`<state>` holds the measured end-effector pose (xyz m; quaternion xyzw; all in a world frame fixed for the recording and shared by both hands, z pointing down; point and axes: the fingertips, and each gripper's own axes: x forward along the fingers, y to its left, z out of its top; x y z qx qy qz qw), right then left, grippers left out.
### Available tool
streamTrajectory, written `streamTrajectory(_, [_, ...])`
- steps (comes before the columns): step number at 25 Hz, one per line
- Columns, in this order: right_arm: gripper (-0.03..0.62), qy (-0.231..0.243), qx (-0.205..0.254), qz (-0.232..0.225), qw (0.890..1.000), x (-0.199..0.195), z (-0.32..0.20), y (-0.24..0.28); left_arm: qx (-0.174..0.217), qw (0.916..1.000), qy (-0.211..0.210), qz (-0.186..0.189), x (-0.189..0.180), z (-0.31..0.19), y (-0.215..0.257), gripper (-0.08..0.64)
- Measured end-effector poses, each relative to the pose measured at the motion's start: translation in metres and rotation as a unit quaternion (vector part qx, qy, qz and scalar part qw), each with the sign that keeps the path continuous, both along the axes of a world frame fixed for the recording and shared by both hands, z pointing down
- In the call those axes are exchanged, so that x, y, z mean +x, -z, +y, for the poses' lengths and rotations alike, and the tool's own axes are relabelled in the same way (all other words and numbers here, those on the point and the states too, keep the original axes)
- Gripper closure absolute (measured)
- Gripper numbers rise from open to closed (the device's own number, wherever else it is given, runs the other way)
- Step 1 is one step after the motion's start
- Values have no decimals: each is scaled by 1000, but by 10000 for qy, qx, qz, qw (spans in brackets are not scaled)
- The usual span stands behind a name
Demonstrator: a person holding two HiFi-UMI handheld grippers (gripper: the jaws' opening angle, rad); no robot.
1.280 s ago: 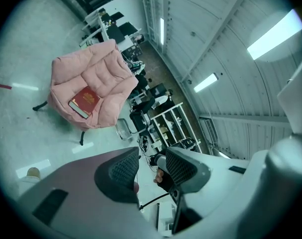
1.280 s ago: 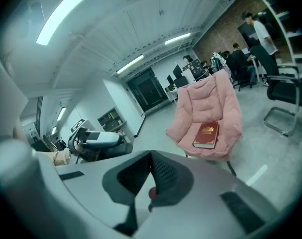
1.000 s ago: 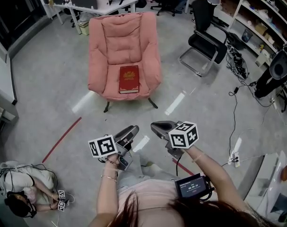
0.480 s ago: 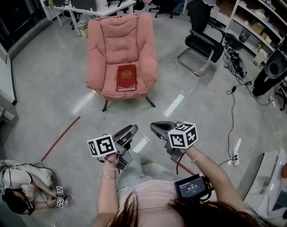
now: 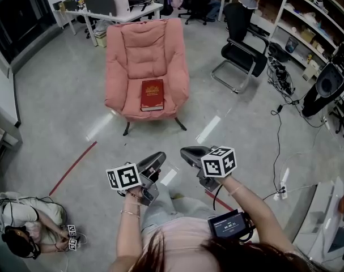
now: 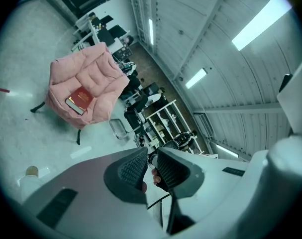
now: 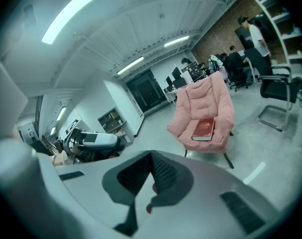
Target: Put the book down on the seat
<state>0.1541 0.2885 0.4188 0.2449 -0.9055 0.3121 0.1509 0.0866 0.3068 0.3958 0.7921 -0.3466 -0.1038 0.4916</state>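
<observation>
One glossy grey concrete floor [image 5: 58,95] carries everything. On it stands one pink upholstered armchair [image 5: 146,50], plump and soft, with a tufted back cushion, rolled arms and thin dark legs. To its right is one black office chair on a bent chrome sled frame [image 5: 244,44], and behind it one white desk [image 5: 118,13] loaded with monitors. One person sits on the floor [image 5: 24,225] at the lower left, and one strip of red tape [image 5: 74,166] runs at a slant across the concrete.

There are two grippers, each a smooth grey moulded shell with black ribbed pads and one white cube printed with black square markers. The left gripper [image 5: 159,157] is closing, its jaws all but together with nothing between them. The right gripper [image 5: 185,151] has its jaws fully together, also on nothing. Both are held low, near the person's body and just beside each other, pointing toward the armchair.

One flat rectangular dark red hardcover book with a gold emblem on its cover [image 5: 152,94] lies face up on the armchair's seat cushion, near the front edge, its pale page block showing along the near side. It is well apart from both grippers, with bare floor between, and neither touches it.

One small black device with a lit screen [image 5: 228,224] is strapped at the right forearm.
</observation>
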Motion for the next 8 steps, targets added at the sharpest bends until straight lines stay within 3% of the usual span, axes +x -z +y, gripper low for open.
streamTrajectory(8, [577,-41,96,75,9999,-13,-4,-1,33,10000,37,23,-14,-9,1,497])
